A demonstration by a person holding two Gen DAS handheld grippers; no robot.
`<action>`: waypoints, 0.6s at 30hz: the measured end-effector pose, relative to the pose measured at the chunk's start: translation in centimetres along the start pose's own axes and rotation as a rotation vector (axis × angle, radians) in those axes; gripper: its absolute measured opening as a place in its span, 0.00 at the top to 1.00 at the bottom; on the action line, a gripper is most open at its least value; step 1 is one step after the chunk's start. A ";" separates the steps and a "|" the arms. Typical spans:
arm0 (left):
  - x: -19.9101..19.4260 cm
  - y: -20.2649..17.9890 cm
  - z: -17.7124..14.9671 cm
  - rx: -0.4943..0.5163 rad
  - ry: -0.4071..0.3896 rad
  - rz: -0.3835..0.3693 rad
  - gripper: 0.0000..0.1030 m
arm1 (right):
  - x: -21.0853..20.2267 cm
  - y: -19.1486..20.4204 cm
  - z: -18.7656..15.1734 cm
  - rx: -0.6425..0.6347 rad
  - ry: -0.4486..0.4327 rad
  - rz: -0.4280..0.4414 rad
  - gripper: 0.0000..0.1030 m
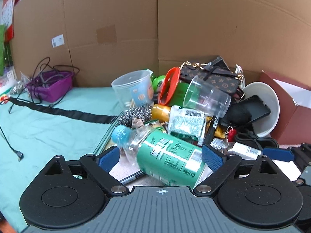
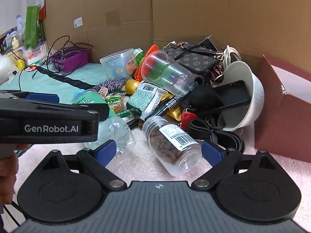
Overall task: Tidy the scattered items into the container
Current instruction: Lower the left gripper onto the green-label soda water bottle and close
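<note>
While the clutter lies heaped against the cardboard wall, a purple basket full of cables is seen far left on the teal cloth, well apart from the pile. Nearer the middle, the left gripper is held with its fingers spread wide on either side of a green-labelled water bottle lying on its side; the pads are not pressed on it. Further right, the right gripper is likewise held wide apart around a clear jar of brown pellets, unclamped. At far right, a white bowl is tipped beside a dark red box.
</note>
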State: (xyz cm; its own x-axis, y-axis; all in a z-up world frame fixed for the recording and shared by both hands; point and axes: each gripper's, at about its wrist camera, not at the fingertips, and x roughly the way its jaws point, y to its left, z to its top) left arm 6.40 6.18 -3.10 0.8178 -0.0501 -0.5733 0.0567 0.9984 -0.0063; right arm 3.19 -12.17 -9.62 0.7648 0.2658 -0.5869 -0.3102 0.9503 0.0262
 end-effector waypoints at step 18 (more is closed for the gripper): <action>0.2 4.8 0.1 -0.089 0.003 0.026 0.07 | 0.0 3.1 1.0 -0.103 -0.002 0.156 0.17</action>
State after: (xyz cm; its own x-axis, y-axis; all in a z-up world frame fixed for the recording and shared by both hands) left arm 6.89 10.96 -3.21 0.8163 -0.0238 -0.5771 -0.0158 0.9979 -0.0636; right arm 2.79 -9.07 -8.71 0.7038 0.4090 -0.5808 -0.4812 0.8759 0.0336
